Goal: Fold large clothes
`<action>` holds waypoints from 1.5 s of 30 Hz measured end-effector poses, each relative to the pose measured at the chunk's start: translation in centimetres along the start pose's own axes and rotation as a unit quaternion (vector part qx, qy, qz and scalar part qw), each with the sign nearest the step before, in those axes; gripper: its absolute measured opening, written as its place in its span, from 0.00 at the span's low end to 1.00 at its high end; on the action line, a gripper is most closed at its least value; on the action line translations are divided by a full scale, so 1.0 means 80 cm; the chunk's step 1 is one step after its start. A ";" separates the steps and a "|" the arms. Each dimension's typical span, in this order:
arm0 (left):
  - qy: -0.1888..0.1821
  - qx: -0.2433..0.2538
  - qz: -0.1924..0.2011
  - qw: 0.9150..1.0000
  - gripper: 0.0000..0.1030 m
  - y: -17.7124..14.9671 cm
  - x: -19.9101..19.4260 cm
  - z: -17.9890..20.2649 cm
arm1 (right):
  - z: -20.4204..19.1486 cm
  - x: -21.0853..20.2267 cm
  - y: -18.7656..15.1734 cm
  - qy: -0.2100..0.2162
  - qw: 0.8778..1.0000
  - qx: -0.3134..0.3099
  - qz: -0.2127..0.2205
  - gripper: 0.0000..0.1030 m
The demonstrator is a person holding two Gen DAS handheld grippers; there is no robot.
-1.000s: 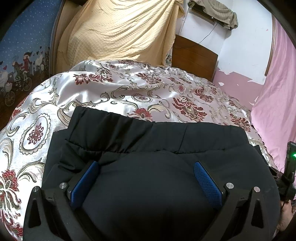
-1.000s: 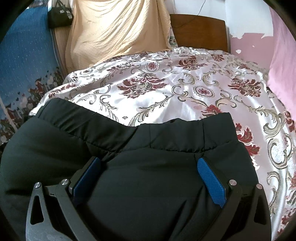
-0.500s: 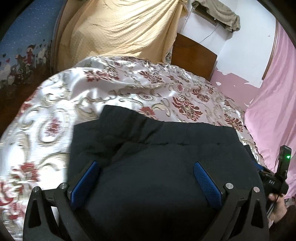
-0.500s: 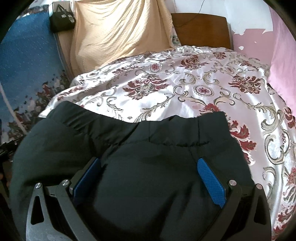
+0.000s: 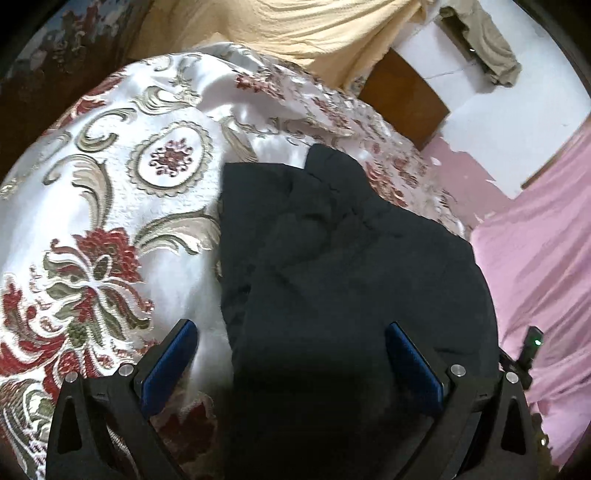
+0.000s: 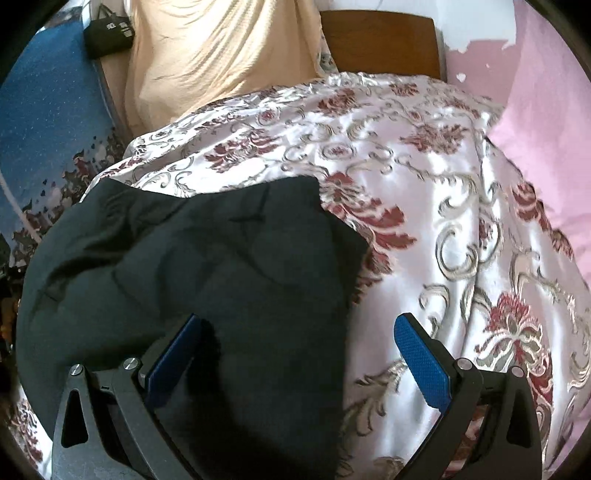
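A large black garment [image 5: 351,280] lies folded on a floral satin bedspread [image 5: 122,192]. In the left wrist view my left gripper [image 5: 291,354] is open over the garment's left edge, its left pad over the bedspread and its right pad over black cloth. In the right wrist view the garment [image 6: 207,269] fills the lower left and the bedspread [image 6: 454,221] the right. My right gripper [image 6: 299,347] is open over the garment's right edge, its left pad over cloth and its right pad over the bedspread. Neither holds anything.
A beige cloth [image 6: 221,55] drapes over the headboard side beyond the bed. A wooden headboard [image 6: 380,40] stands at the back. A pink curtain [image 5: 546,266] hangs at the right. A blue patterned wall [image 6: 48,122] and a black bag [image 6: 109,35] are at the left.
Both grippers have moved apart, the left toward the garment's left edge and the right toward its right edge. The garment now sits off to one side in each view. Both stay open.
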State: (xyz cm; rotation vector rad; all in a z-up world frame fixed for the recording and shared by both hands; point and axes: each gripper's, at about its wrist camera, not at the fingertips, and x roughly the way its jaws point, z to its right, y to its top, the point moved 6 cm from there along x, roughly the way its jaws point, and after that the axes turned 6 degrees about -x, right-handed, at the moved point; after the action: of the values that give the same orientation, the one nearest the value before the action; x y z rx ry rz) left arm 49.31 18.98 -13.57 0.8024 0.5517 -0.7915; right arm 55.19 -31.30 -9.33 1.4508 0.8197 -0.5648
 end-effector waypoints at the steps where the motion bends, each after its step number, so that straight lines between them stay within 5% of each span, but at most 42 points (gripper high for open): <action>1: -0.007 0.008 -0.005 1.000 1.00 -0.002 0.001 0.001 | 0.004 0.005 -0.004 0.011 1.000 0.009 -0.003 0.98; 7: -0.053 0.046 -0.034 0.997 1.00 -0.011 0.016 0.012 | 0.014 0.040 -0.026 0.118 0.990 0.073 -0.024 0.98; 10: -0.071 0.050 -0.042 0.995 1.00 -0.011 0.022 0.014 | 0.025 0.060 -0.040 0.210 0.967 0.139 -0.039 0.99; 16: -0.088 0.060 -0.049 0.993 1.00 -0.013 0.028 0.020 | 0.015 0.064 -0.051 0.251 0.957 0.144 -0.025 0.99; 21: -0.098 0.072 -0.078 0.989 1.00 -0.016 0.036 0.031 | -0.025 0.062 -0.057 0.305 0.944 0.114 -0.059 0.99; 29: -0.079 0.079 -0.107 0.988 1.00 -0.023 0.043 0.039 | -0.029 0.070 -0.065 0.290 0.945 0.135 -0.073 0.99; 37: -0.011 0.082 -0.108 0.991 0.99 -0.034 0.049 0.053 | -0.027 0.068 -0.065 0.243 0.954 0.157 -0.077 0.99; 41: 0.022 0.084 -0.089 0.992 0.77 -0.037 0.038 0.063 | -0.034 0.064 -0.064 0.214 0.958 0.177 -0.078 0.98; 45: 0.052 0.089 -0.069 0.992 0.48 -0.037 0.020 0.074 | -0.046 0.047 -0.062 0.176 0.968 0.172 -0.056 0.73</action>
State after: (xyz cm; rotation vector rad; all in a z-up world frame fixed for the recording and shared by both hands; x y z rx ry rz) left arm 48.75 12.27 -12.42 0.9813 0.6414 -0.9395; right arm 53.18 -27.52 -15.10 1.8651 1.1292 -0.5609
